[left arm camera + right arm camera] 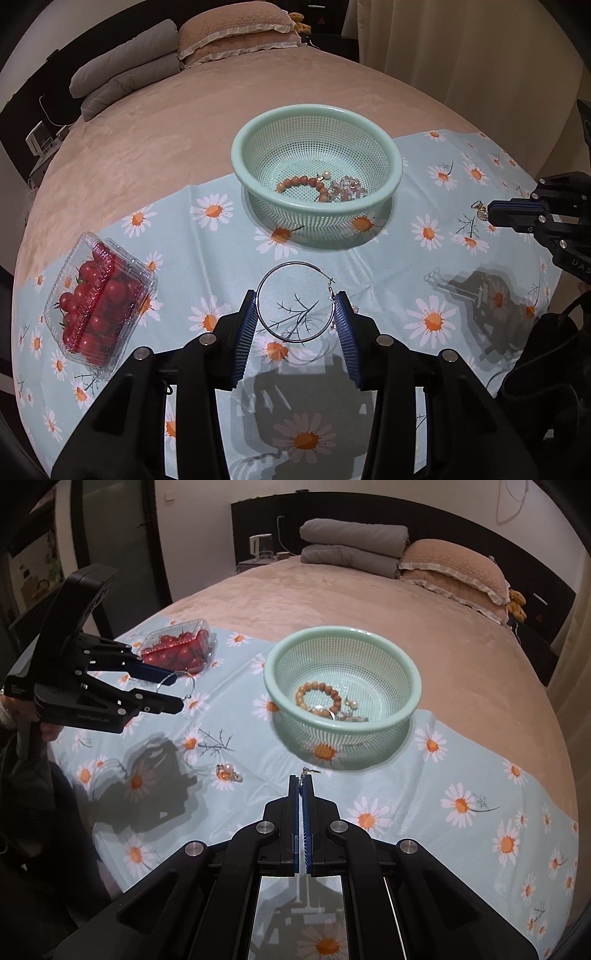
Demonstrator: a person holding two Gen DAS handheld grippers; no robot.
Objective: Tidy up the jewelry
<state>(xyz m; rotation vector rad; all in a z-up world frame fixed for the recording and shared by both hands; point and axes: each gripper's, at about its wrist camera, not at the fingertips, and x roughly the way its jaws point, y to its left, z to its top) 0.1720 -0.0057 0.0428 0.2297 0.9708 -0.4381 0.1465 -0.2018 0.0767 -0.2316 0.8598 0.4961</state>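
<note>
- On the bed, over a daisy-print cloth: mint-green perforated basket, upright, holding a brown bead bracelet, a pearl piece and clear-bead jewelry.
- Left gripper: fingers set moderately apart, gripping a large silver hoop earring by its two sides, raised above the cloth, short of the basket.
- Right gripper: fingers pressed together on a small metal earring that sticks out at the tips, just before the basket.
- Loose on the cloth: small orange-and-pearl earring, between the two grippers.
- Far left of the cloth: clear clamshell box of cherry tomatoes, closed.
</note>
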